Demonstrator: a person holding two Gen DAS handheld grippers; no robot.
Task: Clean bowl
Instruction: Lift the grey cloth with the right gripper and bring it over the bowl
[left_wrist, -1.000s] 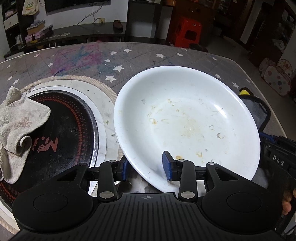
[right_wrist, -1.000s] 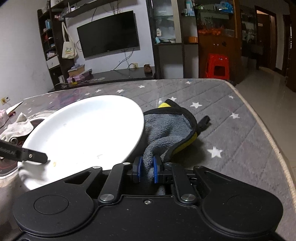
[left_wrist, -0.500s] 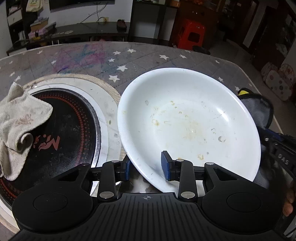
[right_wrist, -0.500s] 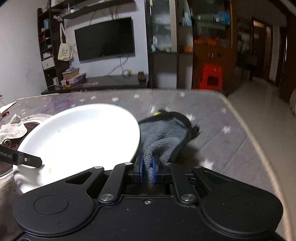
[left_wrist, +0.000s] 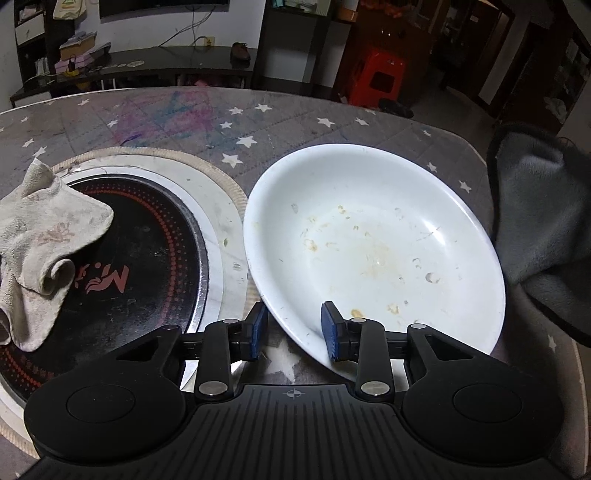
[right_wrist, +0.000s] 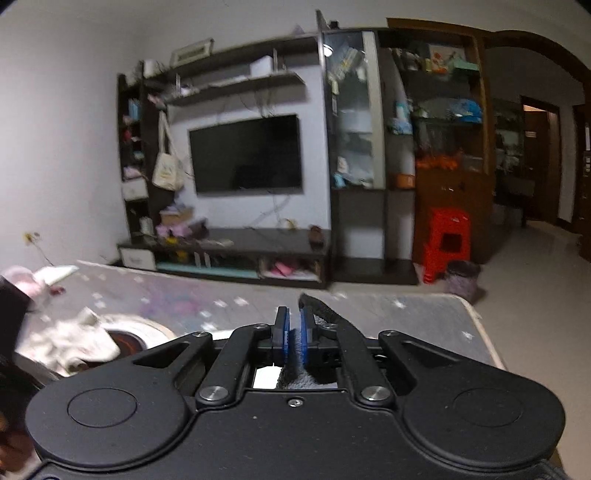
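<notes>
Lifted off the table, grey cloth hangs clamped in right gripper; left gripper, jaws apart, straddles bowl rim beside cooktop and beige rag.

Grey cloth between closed jaws

Star-patterned table carries a white bowl beside a round cooktop

The right claw now lifts the fluffy grey cleaning cloth off the desk, hanging it beside the white bowl.
</notes>
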